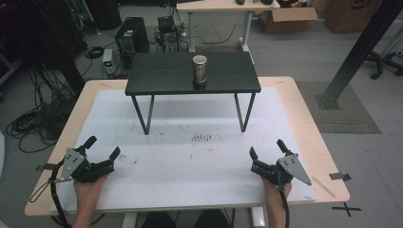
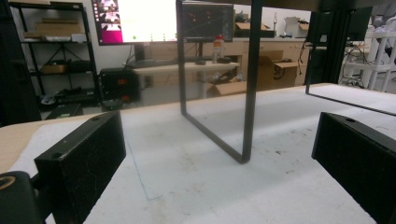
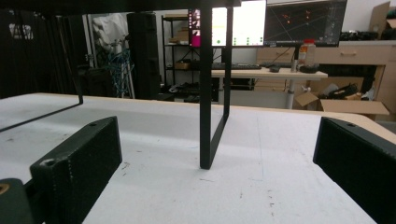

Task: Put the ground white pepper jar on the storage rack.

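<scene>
A metal can [image 1: 200, 69] stands upright on a small black shelf table [image 1: 157, 76] at the far middle of the white mat [image 1: 190, 156]. My left gripper [image 1: 102, 147] rests near the front left corner of the mat, open, with nothing between its jaws. My right gripper [image 1: 267, 148] rests near the front right, also open and empty. In the left gripper view the gripper [image 2: 219, 163] faces the shelf's left leg frame [image 2: 247, 93]. In the right gripper view the gripper [image 3: 217, 172] faces the shelf's right leg frame [image 3: 208, 93].
The mat lies on a wooden table [image 1: 304, 109]. A dark scuff patch [image 1: 202, 137] marks the mat's middle. A black post [image 1: 354, 52] rises at the right. Cables [image 1: 33, 123] and computer boxes [image 1: 130, 35] sit on the floor beyond the table's left.
</scene>
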Demonstrator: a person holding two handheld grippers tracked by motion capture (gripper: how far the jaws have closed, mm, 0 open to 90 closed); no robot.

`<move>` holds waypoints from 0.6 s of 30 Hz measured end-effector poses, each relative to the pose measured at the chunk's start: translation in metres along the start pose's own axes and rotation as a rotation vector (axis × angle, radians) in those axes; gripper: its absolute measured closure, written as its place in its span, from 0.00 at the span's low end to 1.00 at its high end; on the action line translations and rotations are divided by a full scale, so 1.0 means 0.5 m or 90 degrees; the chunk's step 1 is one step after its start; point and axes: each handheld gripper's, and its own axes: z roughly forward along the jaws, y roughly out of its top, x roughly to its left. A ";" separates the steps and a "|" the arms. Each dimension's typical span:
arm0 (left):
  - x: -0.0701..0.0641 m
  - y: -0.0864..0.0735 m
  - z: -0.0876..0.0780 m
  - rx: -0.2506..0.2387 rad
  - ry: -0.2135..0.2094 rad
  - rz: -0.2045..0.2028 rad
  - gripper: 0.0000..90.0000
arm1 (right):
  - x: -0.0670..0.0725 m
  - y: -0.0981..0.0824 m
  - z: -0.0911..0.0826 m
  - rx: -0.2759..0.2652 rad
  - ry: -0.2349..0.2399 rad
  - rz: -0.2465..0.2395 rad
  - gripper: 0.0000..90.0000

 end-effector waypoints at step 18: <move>0.000 0.000 0.000 0.000 0.000 0.000 0.04 | 0.004 -0.001 -0.001 -0.002 0.003 -0.014 0.01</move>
